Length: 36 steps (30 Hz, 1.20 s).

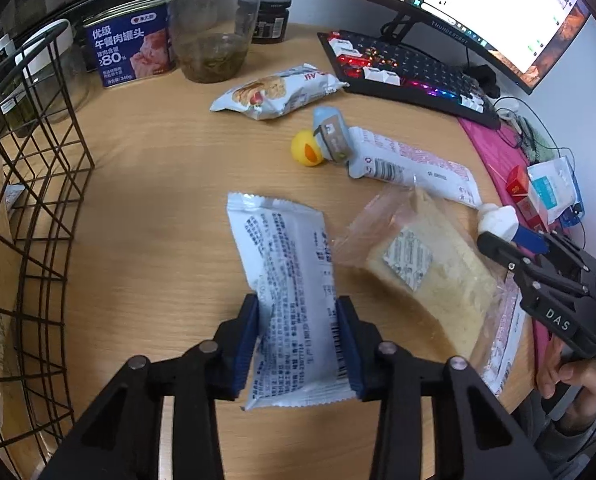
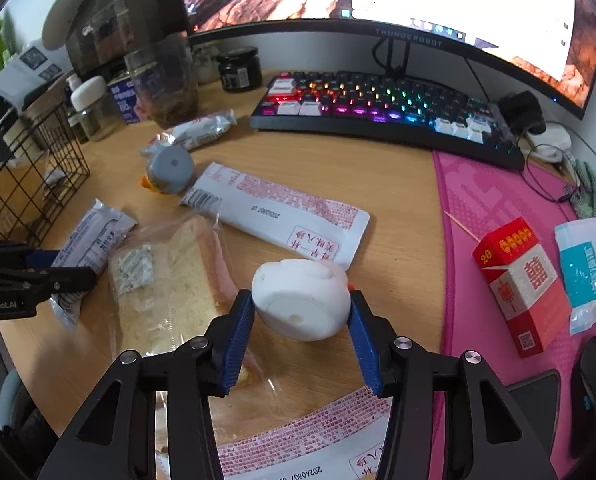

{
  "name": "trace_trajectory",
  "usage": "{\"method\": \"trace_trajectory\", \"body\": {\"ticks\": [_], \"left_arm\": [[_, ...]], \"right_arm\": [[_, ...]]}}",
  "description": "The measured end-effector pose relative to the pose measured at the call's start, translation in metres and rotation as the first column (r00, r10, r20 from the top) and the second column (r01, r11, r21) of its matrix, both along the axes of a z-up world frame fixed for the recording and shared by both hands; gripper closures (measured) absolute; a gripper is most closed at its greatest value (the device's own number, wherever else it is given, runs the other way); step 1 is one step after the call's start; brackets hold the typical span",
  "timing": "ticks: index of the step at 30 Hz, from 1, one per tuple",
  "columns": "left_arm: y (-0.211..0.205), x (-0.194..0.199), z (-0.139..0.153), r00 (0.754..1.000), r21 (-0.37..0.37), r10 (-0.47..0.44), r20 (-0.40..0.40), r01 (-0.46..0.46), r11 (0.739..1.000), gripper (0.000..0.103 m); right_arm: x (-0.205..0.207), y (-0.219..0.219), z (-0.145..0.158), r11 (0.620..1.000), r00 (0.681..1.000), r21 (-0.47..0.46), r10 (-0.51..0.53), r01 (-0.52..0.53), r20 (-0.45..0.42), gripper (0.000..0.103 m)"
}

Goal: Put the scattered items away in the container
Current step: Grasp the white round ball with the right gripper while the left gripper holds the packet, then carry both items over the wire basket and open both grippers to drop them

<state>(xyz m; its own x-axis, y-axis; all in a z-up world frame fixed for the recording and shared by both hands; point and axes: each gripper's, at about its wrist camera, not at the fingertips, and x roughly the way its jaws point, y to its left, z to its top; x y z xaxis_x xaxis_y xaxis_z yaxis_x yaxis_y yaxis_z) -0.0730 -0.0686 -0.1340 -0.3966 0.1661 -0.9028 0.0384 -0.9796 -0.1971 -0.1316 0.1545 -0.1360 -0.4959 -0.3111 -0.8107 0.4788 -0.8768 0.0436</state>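
Left gripper (image 1: 298,344) clamped on a white snack packet (image 1: 286,280), blue pads (image 1: 247,346) pressing both long edges, packet lifted clear of the wooden table (image 1: 158,208). Right gripper (image 2: 302,336) pinching a white rubber duck (image 2: 300,300) between its pads, held above a bagged slice of bread (image 2: 166,280).

Wire basket (image 1: 38,200) standing at the table's left edge, near the left gripper and well apart from the right.

Still scattered: a second snack packet (image 1: 276,92) near the keyboard (image 1: 410,76), a yellow duck with a blue cap (image 1: 322,144), a long white sachet (image 1: 414,168).

Best carried out by swinging the packet leftward first, high enough to clear the basket rim, releasing only once over the opening. Then the duck, brought across without brushing the bread. Firm but light squeeze advised; soft toy likely to slip.
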Motion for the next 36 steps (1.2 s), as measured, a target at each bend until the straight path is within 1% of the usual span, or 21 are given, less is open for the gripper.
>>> {"method": "trace_trajectory", "body": {"ticks": [4, 9, 15, 17, 19, 22, 23, 24, 26, 30, 34, 36], "left_arm": [[0.000, 0.005, 0.016, 0.999, 0.005, -0.006, -0.040, 0.006, 1.000, 0.060], [0.000, 0.015, 0.046, 0.996, 0.001, -0.008, -0.093, 0.008, 1.000, 0.060], [-0.003, 0.036, 0.101, 0.978, -0.006, -0.010, -0.209, 0.009, 1.000, 0.060], [-0.009, 0.047, 0.123, 0.967, -0.019, 0.000, -0.255, -0.006, 1.000, 0.060], [-0.021, 0.059, 0.142, 0.956, -0.017, 0.020, -0.293, -0.026, 1.000, 0.060], [-0.051, 0.080, 0.165, 0.937, -0.019, 0.080, -0.339, -0.092, 0.996, 0.060], [-0.062, 0.085, 0.168, 0.934, -0.021, 0.098, -0.344, -0.112, 0.993, 0.060], [-0.074, 0.091, 0.171, 0.928, -0.019, 0.124, -0.351, -0.139, 0.990, 0.060], [-0.103, 0.104, 0.170, 0.918, -0.020, 0.185, -0.351, -0.205, 0.978, 0.060], [-0.153, 0.121, 0.154, 0.901, -0.002, 0.292, -0.320, -0.308, 0.951, 0.060], [-0.190, 0.134, 0.135, 0.886, 0.023, 0.364, -0.288, -0.374, 0.927, 0.060], [-0.198, 0.140, 0.128, 0.881, 0.030, 0.382, -0.278, -0.390, 0.920, 0.060]], "right_arm": [[0.004, 0.004, 0.011, 1.000, 1.000, -0.012, -0.005, 0.005, -0.024, 0.054], [0.016, 0.006, 0.037, 0.999, 0.998, -0.036, -0.002, 0.000, -0.069, 0.054], [0.040, -0.005, 0.078, 0.997, 0.990, -0.071, 0.031, -0.041, -0.139, 0.054], [0.050, -0.016, 0.094, 0.994, 0.984, -0.083, 0.059, -0.074, -0.169, 0.054], [0.059, -0.032, 0.106, 0.990, 0.977, -0.088, 0.096, -0.114, -0.193, 0.054], [0.073, -0.068, 0.125, 0.974, 0.959, -0.106, 0.174, -0.202, -0.225, 0.054], [0.076, -0.085, 0.132, 0.963, 0.949, -0.113, 0.213, -0.244, -0.233, 0.054], [0.079, -0.095, 0.134, 0.957, 0.943, -0.114, 0.233, -0.265, -0.237, 0.054], [0.086, -0.129, 0.141, 0.938, 0.921, -0.110, 0.293, -0.329, -0.255, 0.054], [0.101, -0.198, 0.142, 0.883, 0.876, -0.118, 0.419, -0.454, -0.237, 0.054], [0.115, -0.249, 0.135, 0.845, 0.843, -0.115, 0.491, -0.522, -0.219, 0.054], [0.124, -0.270, 0.132, 0.830, 0.829, -0.112, 0.518, -0.547, -0.211, 0.054]]}}
